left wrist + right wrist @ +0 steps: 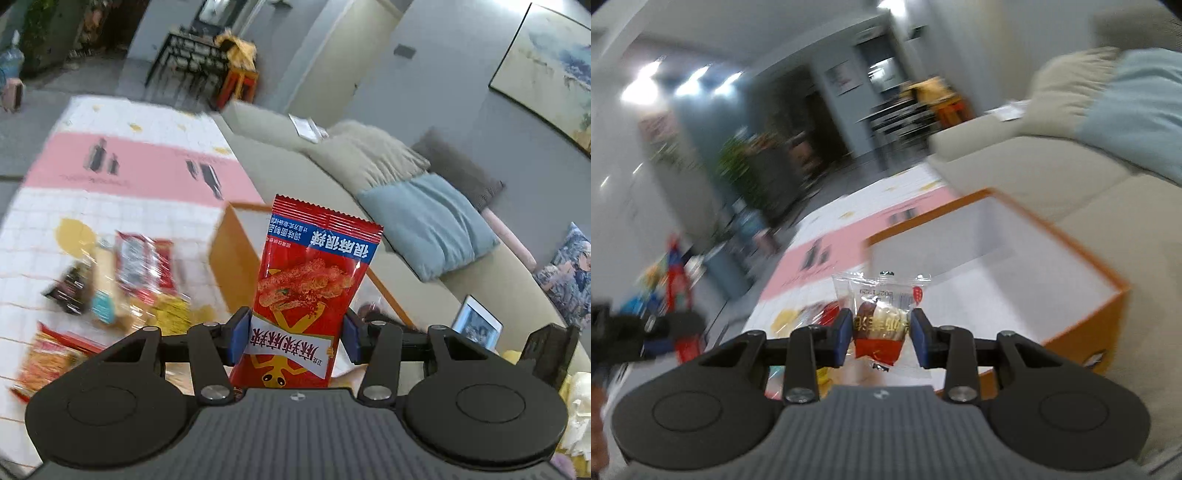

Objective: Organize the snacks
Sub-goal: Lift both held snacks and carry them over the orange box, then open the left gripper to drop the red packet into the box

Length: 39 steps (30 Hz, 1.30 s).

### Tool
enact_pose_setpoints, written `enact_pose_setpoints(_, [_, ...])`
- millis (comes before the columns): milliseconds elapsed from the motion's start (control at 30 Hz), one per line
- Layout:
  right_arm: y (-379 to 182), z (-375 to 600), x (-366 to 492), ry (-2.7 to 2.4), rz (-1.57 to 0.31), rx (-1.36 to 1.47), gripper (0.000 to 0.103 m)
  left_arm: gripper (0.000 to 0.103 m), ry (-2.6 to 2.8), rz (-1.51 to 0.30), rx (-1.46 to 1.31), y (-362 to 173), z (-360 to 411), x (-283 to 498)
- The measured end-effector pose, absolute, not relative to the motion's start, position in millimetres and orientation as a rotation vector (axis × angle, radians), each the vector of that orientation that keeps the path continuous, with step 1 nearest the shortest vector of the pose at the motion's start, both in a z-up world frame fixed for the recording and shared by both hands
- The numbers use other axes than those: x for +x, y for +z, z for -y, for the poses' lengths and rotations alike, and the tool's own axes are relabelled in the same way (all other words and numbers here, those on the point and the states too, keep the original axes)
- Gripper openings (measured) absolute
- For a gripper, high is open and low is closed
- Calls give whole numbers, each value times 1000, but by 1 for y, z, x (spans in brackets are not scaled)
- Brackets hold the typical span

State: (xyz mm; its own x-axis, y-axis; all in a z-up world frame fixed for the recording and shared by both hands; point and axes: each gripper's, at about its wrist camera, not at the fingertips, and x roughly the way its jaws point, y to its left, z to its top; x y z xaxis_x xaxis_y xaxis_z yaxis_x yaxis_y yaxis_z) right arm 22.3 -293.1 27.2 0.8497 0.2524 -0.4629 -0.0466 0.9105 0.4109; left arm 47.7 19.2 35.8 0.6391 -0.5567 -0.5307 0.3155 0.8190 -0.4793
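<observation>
Living room, grey walls, beige sofa running along the right; white-and-pink tiled mat covers the table surface.

Left wrist view: left gripper clamped on a red spicy-strip packet, blue pads pressing its lower sides. Packet stands upright, print upside down, top edge raised above the fingers, off the table. Behind it an orange box, white inside, only its near corner visible. Left of the box, on the mat, a blurred heap of snack packets in red, yellow, teal and black. Blue cushion and beige cushion on the sofa, framed painting on the wall, tablet lower right.

Right wrist view: heavy motion blur. Right gripper pinches a small clear-wrapped snack between its blue pads; wrapper has a red lower part and brown and pale contents, held in the air. Orange box sits just ahead and right, open top, white interior, beside the sofa. Mat stretches away to the left of the box. More packets blurred on the mat just behind the left finger. Blue cushion upper right.
</observation>
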Motion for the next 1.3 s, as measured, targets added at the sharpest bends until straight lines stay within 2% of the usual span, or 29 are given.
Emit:
enact_pose_setpoints(333, [14,359,27,65,-510,521,33,57,-547,-858,-448,-1,59,96])
enact_pose_setpoints(833, [13,352,23,77,-471,507,33,56,-378,-888,-488,-16,81,127])
enact_pose_setpoints(933, [12,353,22,58,-477,512,33,63,-359,-878,-433,-16,83,124])
enact_pose_setpoints(967, [12,353,22,55,-479,509,33,70,-356,-888,-417,-15,83,124])
enact_pose_setpoints(1067, [11,351,25,54,-491,498,33,76,-390,-903,-376,-8,81,119])
enact_pose_setpoints(1167, [10,347,30,57,-509,480,33,84,-392,-839,-307,6,75,107])
enact_pose_setpoints(1300, [2,338,39,96,-567,438,33,84,-344,-815,-209,16,67,100])
